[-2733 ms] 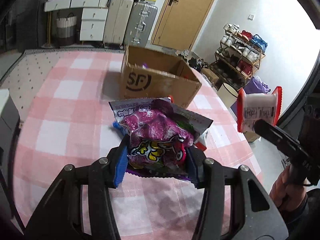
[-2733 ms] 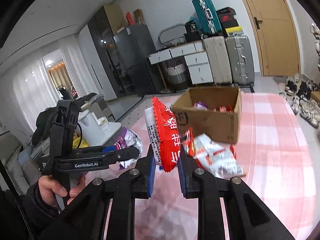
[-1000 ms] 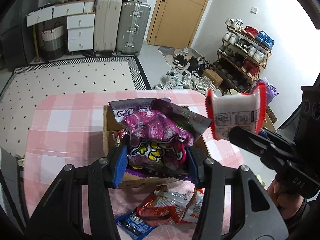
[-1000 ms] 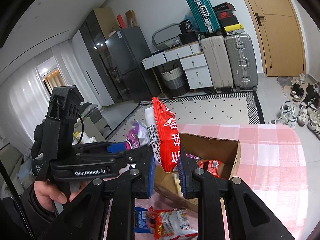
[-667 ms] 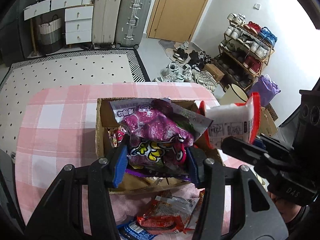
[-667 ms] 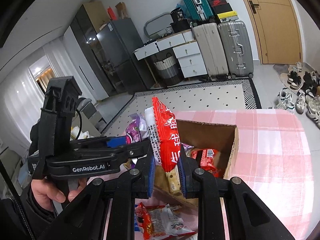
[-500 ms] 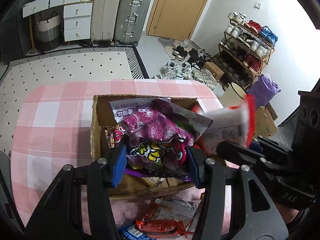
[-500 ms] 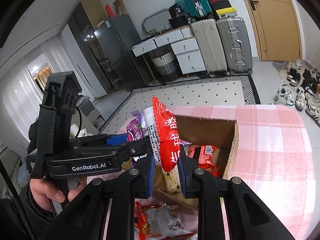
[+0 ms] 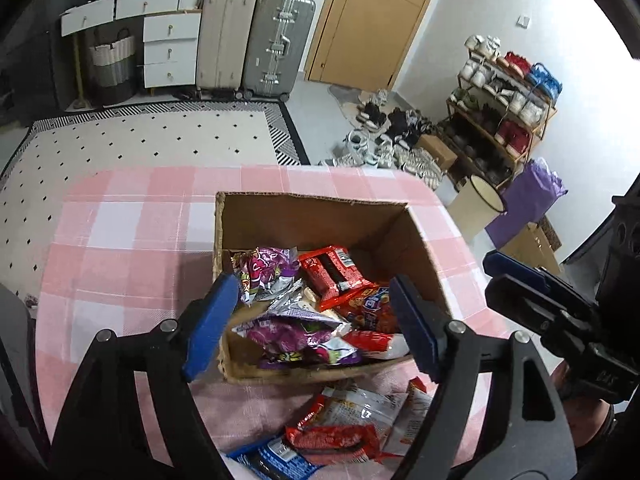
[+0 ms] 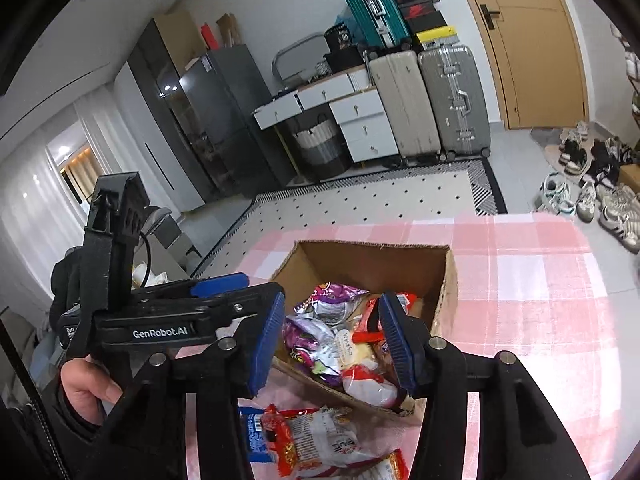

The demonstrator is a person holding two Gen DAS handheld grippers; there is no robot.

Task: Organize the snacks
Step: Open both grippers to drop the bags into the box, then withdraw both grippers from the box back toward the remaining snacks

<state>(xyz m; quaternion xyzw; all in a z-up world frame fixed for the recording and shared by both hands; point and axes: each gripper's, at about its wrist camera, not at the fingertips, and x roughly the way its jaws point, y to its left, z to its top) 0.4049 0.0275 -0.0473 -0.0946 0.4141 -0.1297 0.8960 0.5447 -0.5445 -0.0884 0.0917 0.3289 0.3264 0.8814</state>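
2 grippers, left gripper [image 9: 316, 324] and right gripper [image 10: 334, 340], are opening empty over the cardboard box [image 9: 424, 248]; next, fetch loose packets [image 9: 344, 428] by its near side.

Each fisheye view looks forward and steeply down along its own fingers, close above the cardboard box [image 9: 320, 220] on the worktop [image 9: 120, 256]. Left-wrist view faces the door; right-wrist view sits beside it, angled left. Both share the box, suitcases and door.
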